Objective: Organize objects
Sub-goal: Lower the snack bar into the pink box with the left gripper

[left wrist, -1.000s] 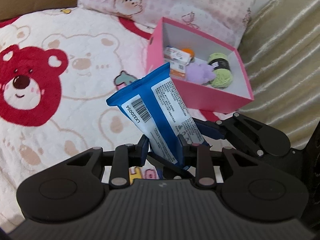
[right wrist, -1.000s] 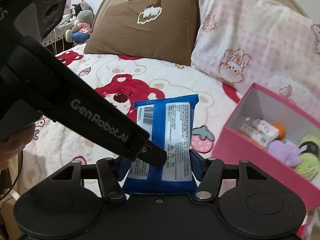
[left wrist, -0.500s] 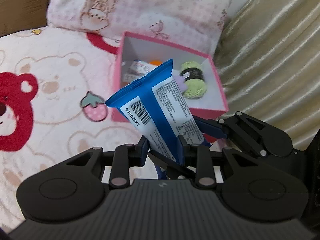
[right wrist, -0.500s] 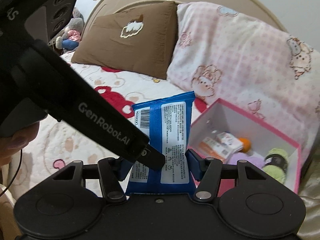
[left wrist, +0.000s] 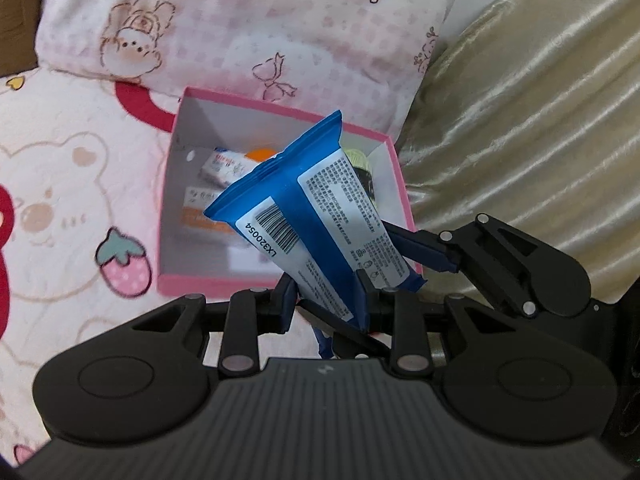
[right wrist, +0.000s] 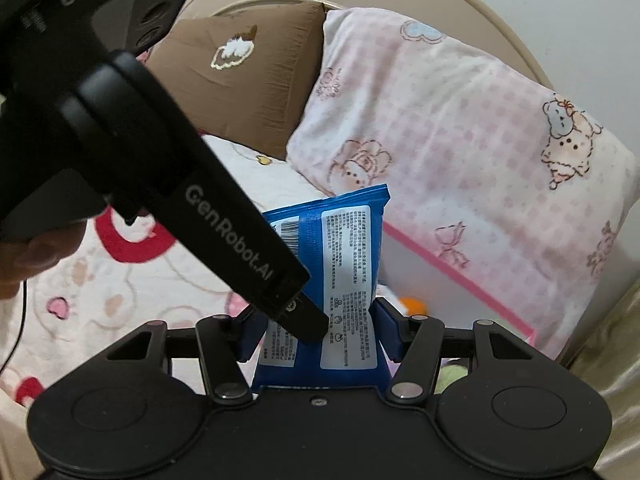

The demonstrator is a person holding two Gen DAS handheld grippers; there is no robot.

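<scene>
Both of my tongs are on one blue snack packet (left wrist: 320, 216), which hangs in the air above the open pink box (left wrist: 280, 280) on the bed. My left gripper (left wrist: 326, 300) is clenched thin on the packet's lower edge. My right gripper (right wrist: 316, 332) clasps its full width at the bottom, blue pads pressing on either side.

It looks light and soft: a crinkly film pouch, puffed a little, standing up from the grip without folding. The film is glossy (slippery, I judge), so the flat crimped seam at the end is the safest hold. Squeezing the belly could crush whatever is inside. The box already holds small cartons (left wrist: 224, 166) and green yarn (left wrist: 358, 160).
</scene>
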